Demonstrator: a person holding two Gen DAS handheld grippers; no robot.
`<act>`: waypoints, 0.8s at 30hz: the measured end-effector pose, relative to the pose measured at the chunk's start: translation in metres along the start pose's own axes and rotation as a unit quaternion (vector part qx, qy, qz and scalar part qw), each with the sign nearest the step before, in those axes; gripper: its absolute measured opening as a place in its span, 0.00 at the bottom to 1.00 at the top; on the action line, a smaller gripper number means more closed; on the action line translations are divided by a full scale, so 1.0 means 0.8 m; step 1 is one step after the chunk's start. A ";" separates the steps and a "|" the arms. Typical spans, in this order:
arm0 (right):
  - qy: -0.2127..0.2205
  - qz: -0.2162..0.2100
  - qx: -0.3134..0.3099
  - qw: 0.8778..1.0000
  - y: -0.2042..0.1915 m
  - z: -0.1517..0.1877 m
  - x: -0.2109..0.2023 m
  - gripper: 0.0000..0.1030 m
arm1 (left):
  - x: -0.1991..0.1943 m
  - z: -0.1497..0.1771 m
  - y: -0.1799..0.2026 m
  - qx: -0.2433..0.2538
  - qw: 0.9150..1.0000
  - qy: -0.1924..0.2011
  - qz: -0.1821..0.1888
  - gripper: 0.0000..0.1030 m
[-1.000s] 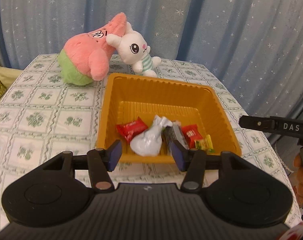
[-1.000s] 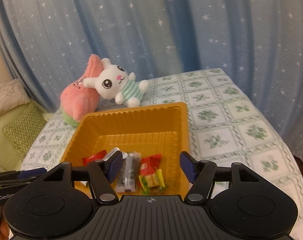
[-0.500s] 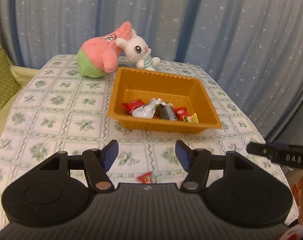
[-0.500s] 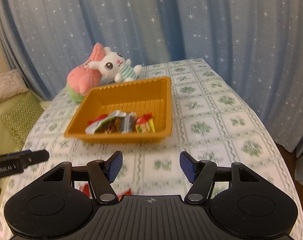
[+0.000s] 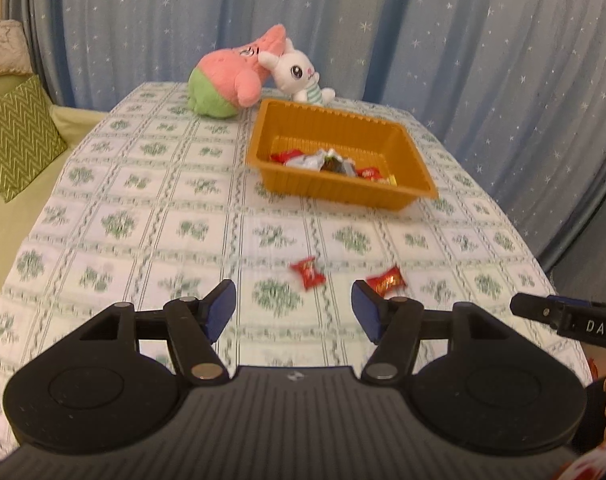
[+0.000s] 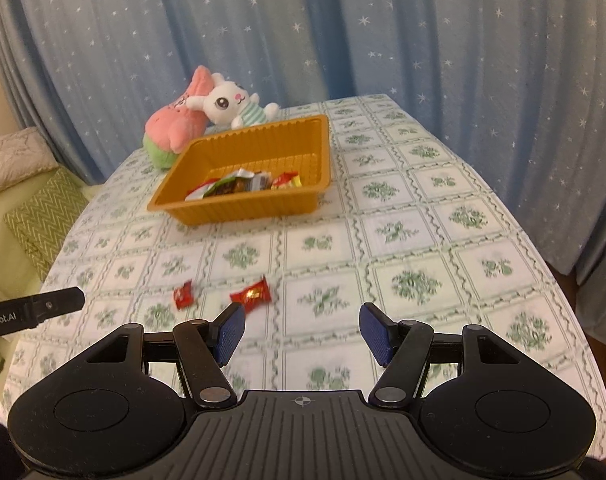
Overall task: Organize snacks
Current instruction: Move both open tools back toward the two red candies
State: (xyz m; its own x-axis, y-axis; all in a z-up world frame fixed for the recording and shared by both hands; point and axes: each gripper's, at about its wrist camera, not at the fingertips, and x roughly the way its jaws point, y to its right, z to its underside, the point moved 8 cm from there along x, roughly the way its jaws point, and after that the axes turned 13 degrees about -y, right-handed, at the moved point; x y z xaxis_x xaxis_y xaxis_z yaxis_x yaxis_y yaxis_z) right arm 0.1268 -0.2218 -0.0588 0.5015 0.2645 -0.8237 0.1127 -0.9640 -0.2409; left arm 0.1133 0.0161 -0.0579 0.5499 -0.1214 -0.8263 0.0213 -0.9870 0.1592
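Two red candies (image 5: 308, 273) (image 5: 386, 281) lie loose on the table (image 5: 143, 216), side by side and near the front edge, well apart from the tray (image 5: 343, 194). Judged progress: most of the job is done, since a handful of wrapped snacks (image 5: 331, 162) already sits in the tray's near end; these two remain to be collected. Orientation: in the left view the left candy's long axis runs diagonally, its twisted ends pointing far-left and near-right; the other candy tilts the opposite way. Motion blur hides finer detail. Left gripper (image 5: 294, 309) hangs above the near table, jaws apart and empty, the left candy just ahead of the gap. Right gripper (image 6: 301, 334) likewise, jaws apart and empty, both candies ahead to its left. Two plush toys (image 5: 255, 74) rest beyond the tray.
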 end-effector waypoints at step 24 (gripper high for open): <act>-0.012 0.001 -0.032 0.999 -0.023 0.020 0.021 0.62 | 0.015 0.027 -0.011 -0.012 1.000 -0.020 -0.011 0.60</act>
State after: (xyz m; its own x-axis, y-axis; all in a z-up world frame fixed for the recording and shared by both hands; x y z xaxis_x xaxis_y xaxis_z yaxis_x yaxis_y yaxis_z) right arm 0.1194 -0.1993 -0.0767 0.4807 0.2621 -0.8368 0.1668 -0.9642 -0.2062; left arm 0.1017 0.0213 -0.0809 0.5150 -0.1043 -0.8508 0.0534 -0.9867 0.1533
